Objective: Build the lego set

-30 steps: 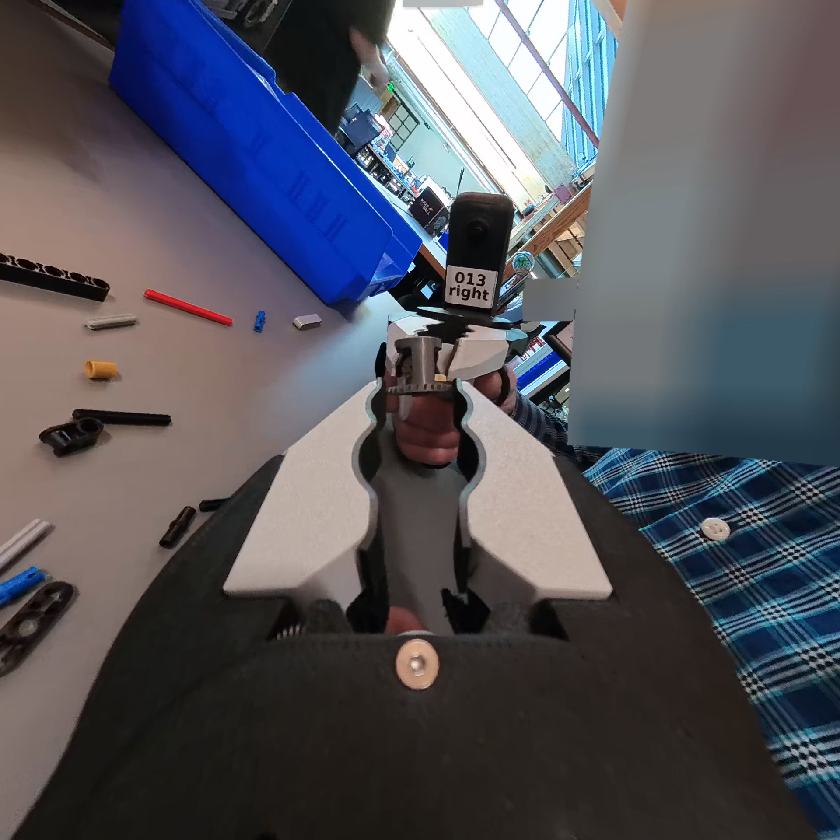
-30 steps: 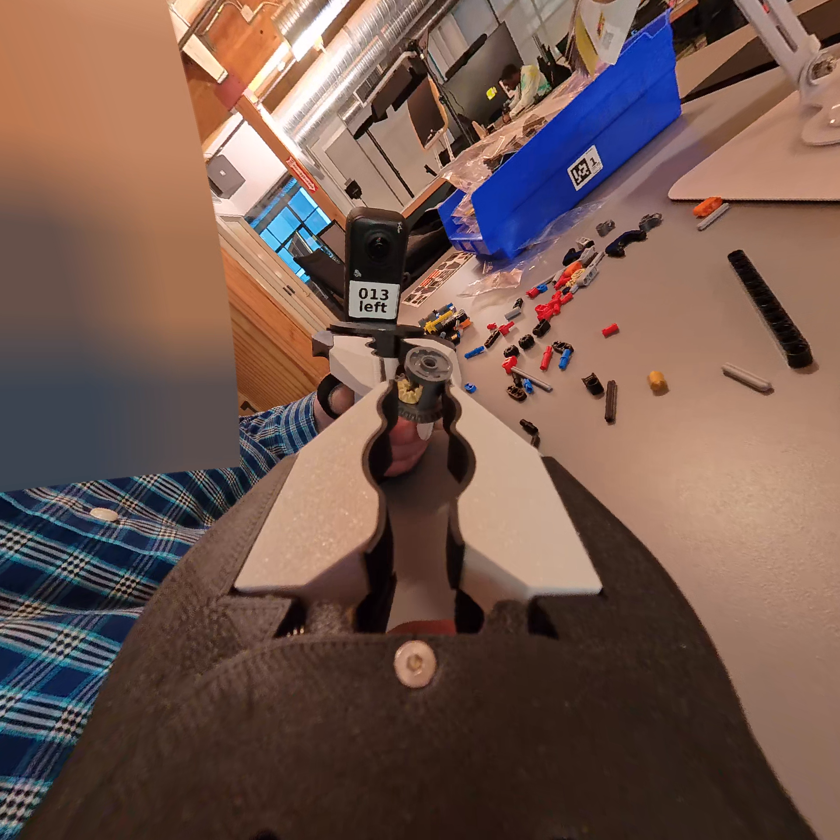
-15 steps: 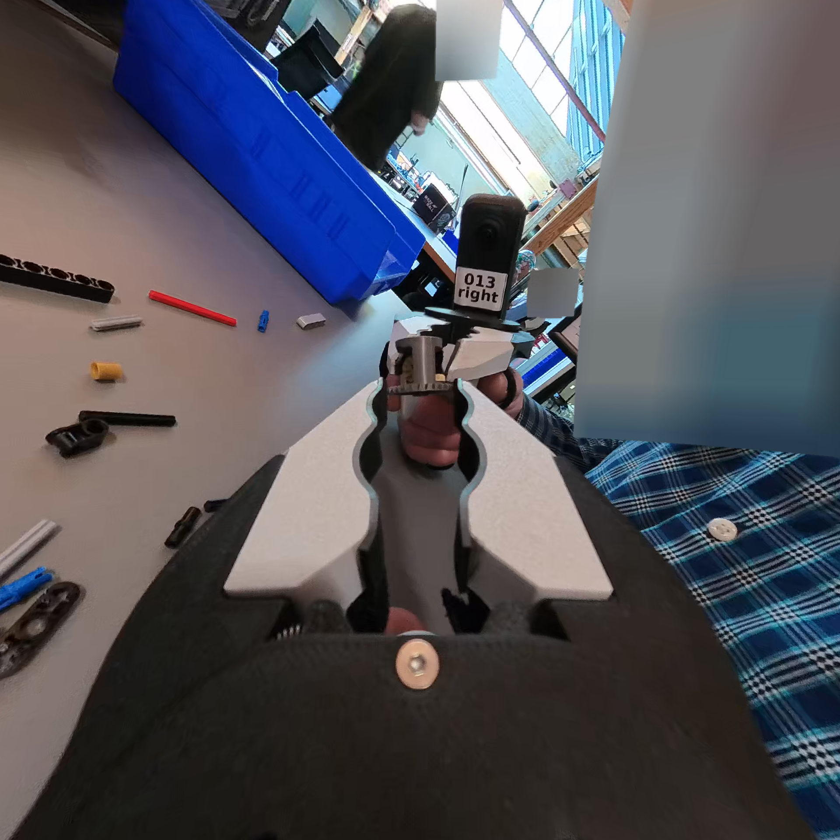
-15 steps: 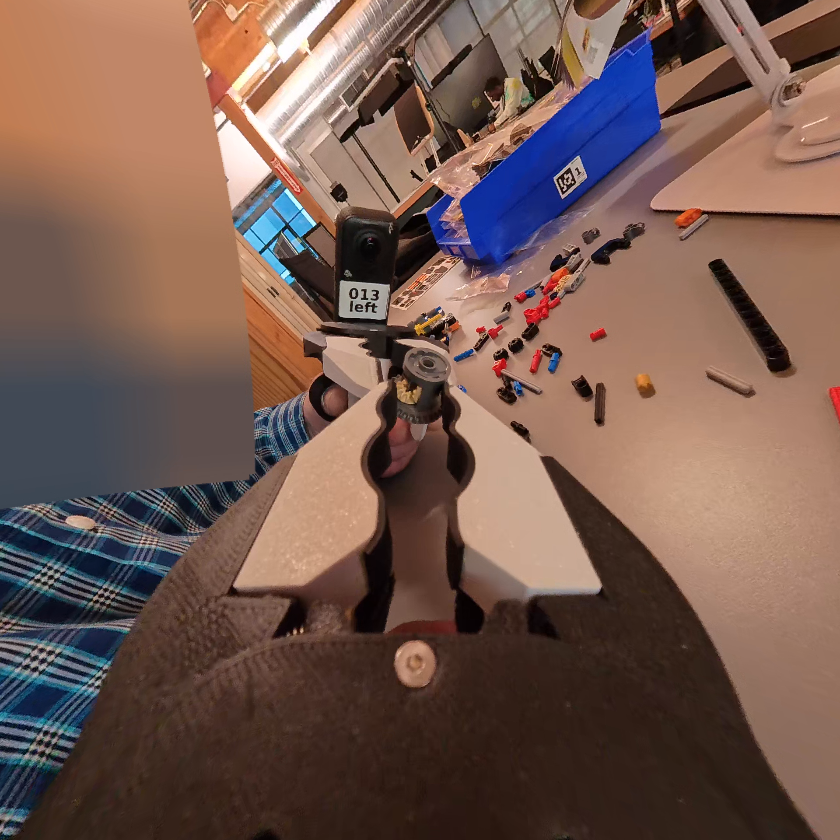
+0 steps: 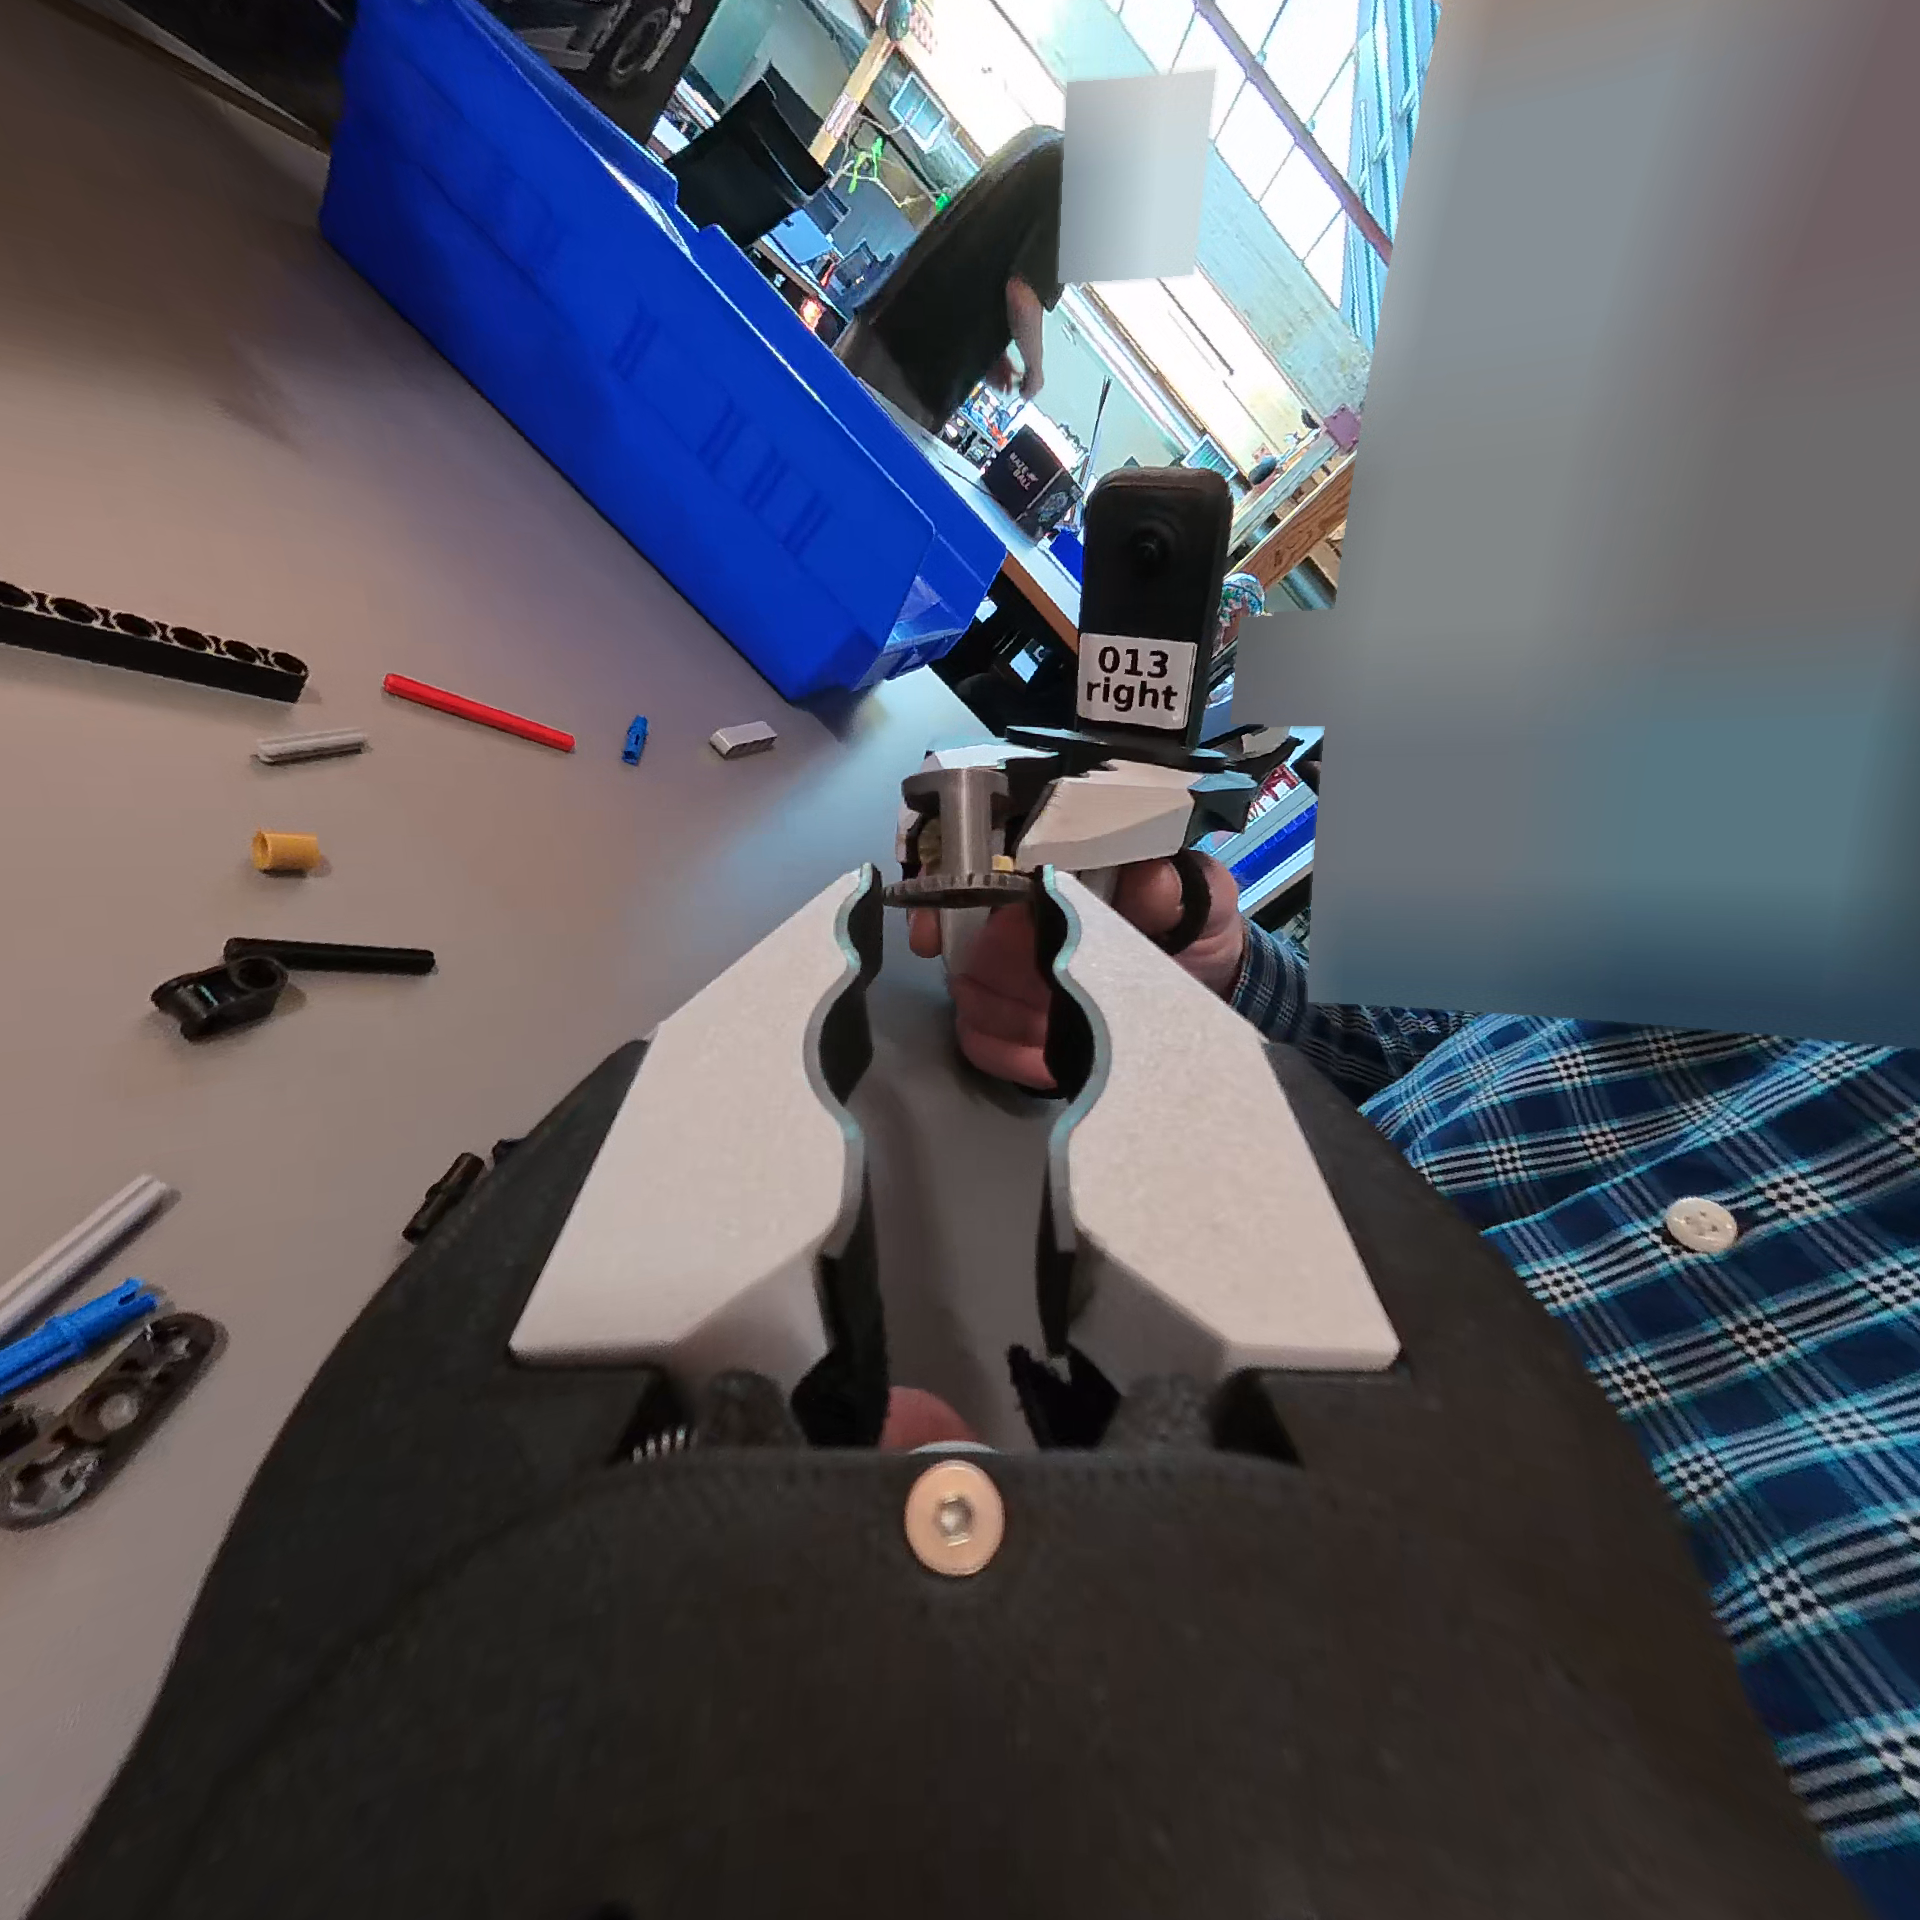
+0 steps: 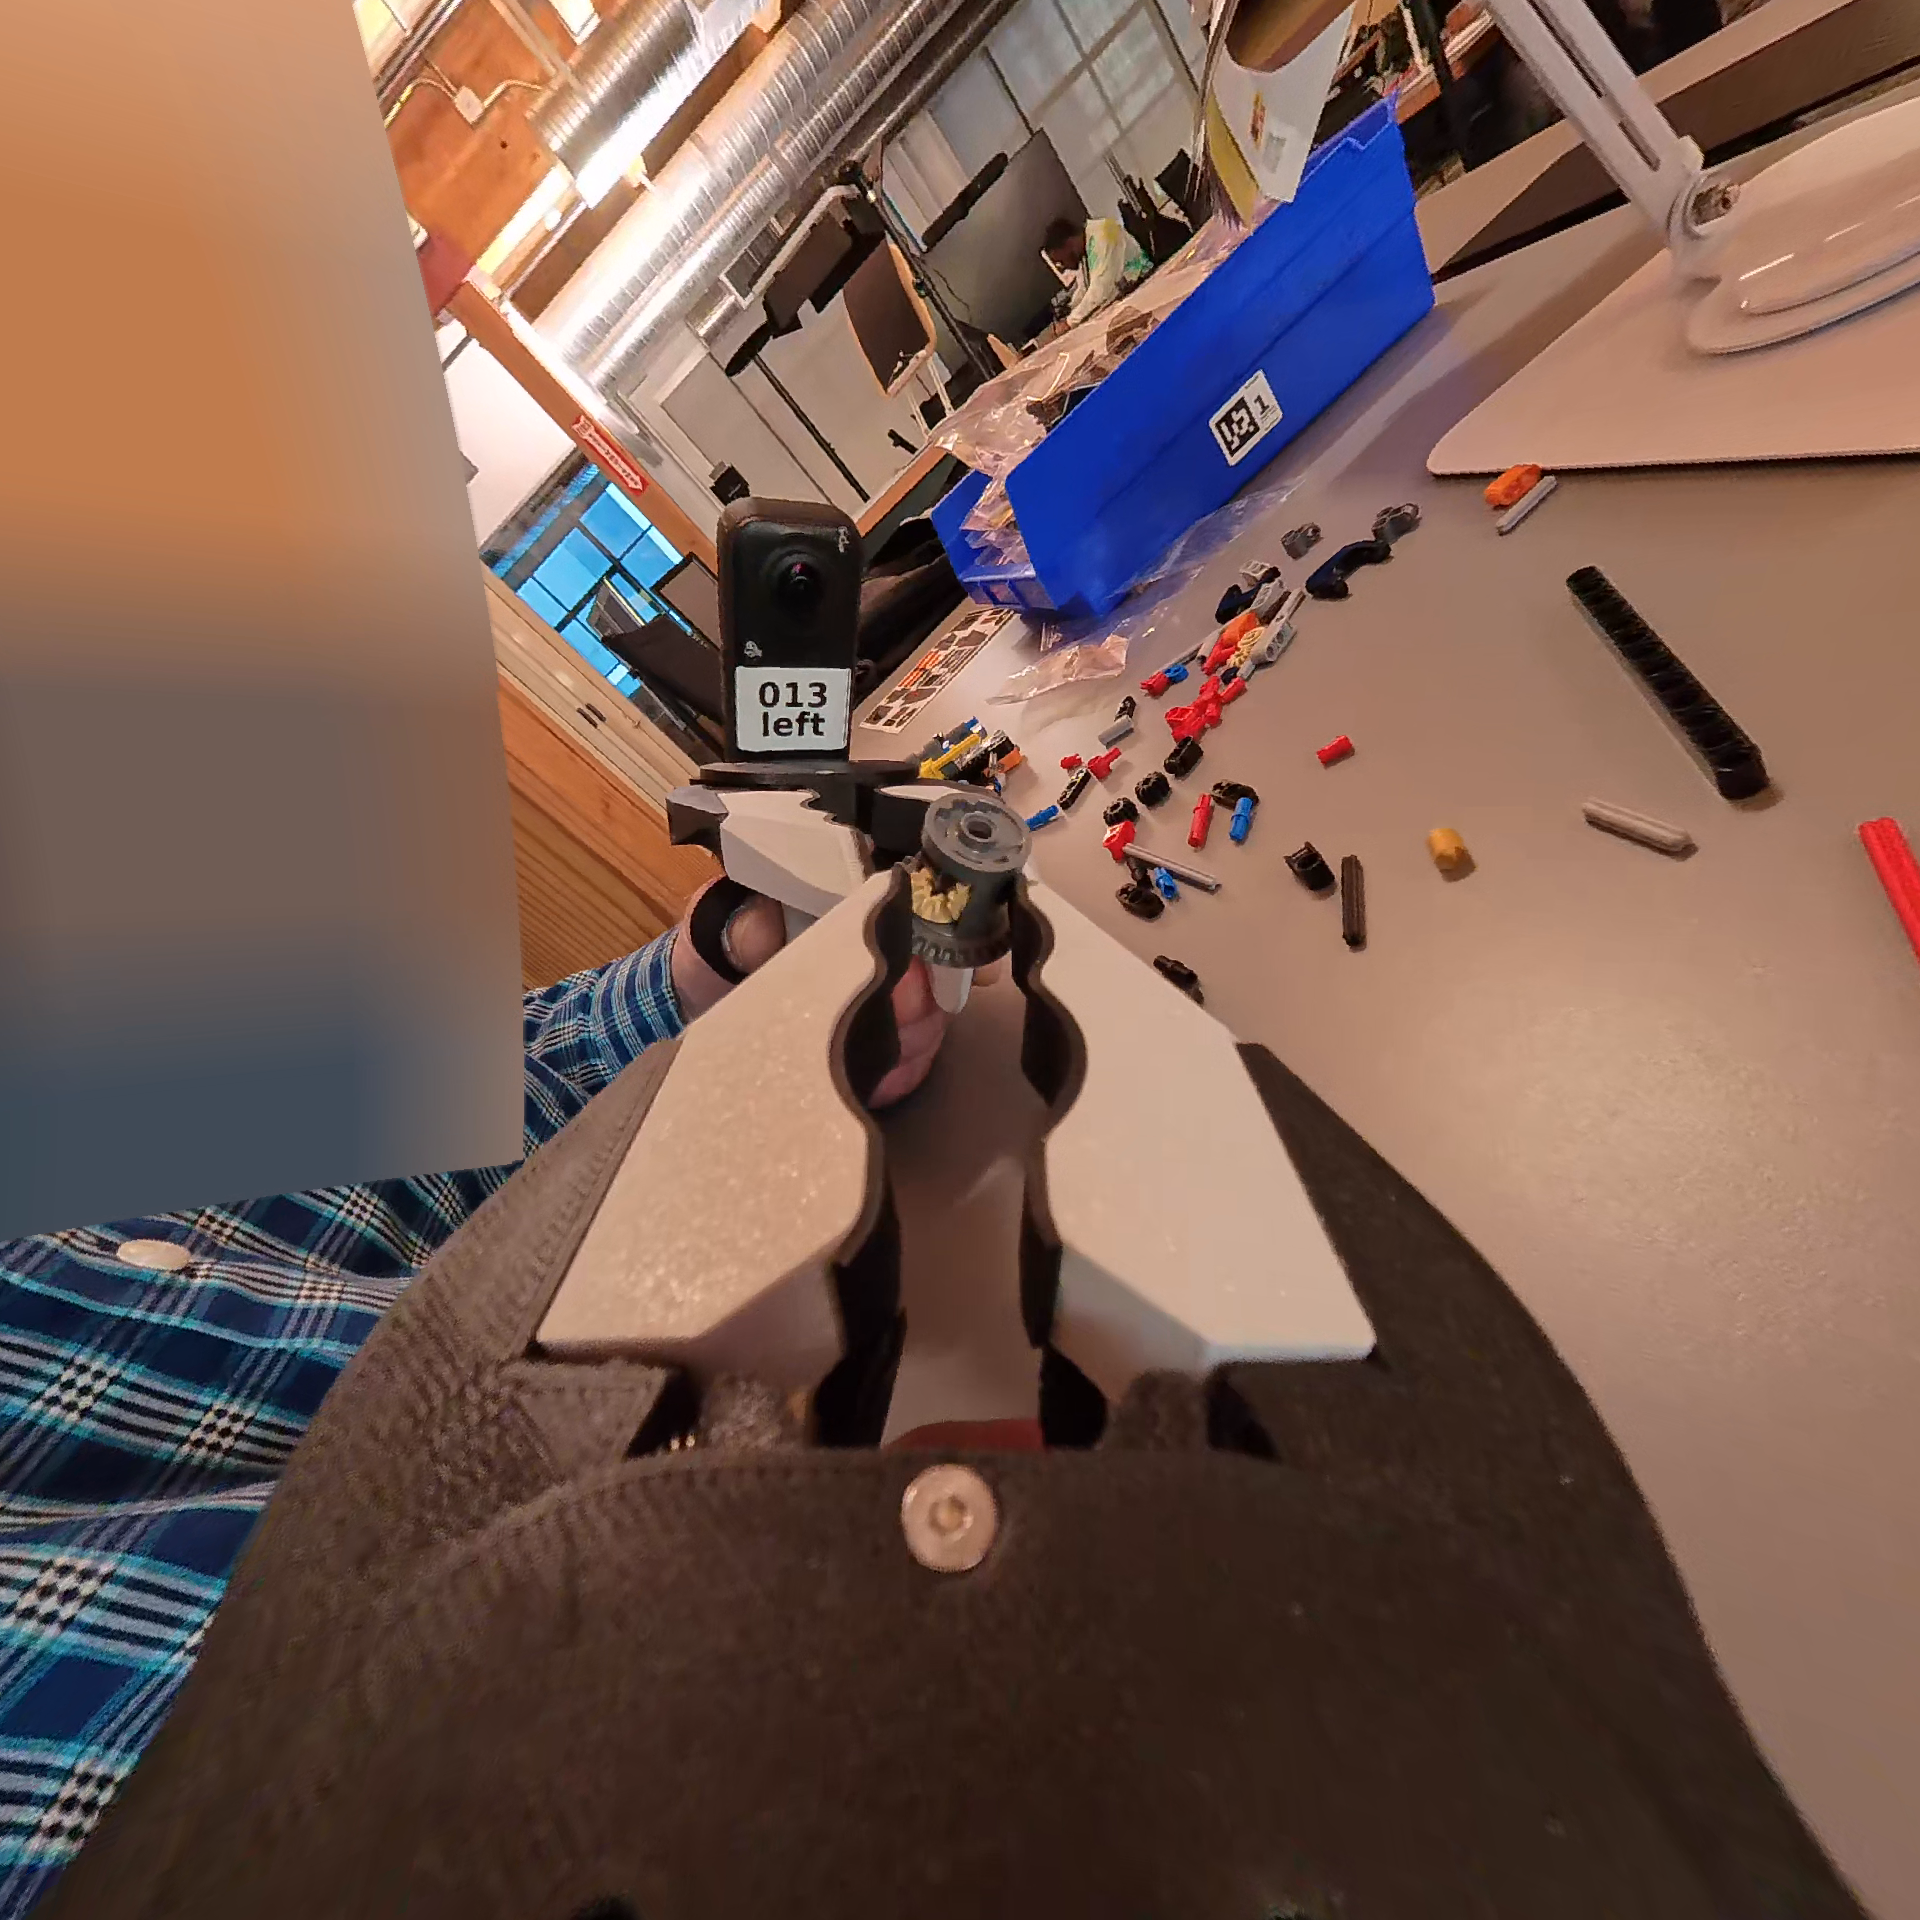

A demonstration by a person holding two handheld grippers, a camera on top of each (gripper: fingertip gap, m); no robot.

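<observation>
Showing tan gears rightward only

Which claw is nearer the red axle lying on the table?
Right. The red axle lies beside the right claw, level with its tips; from the left claw it lies well ahead.

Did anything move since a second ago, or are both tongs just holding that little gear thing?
Hardly anything moved. Both views swung slightly. The left tongs and right tongs stay closed on the gray gear piece, held above the table. No pieces were picked up or dropped.
</observation>
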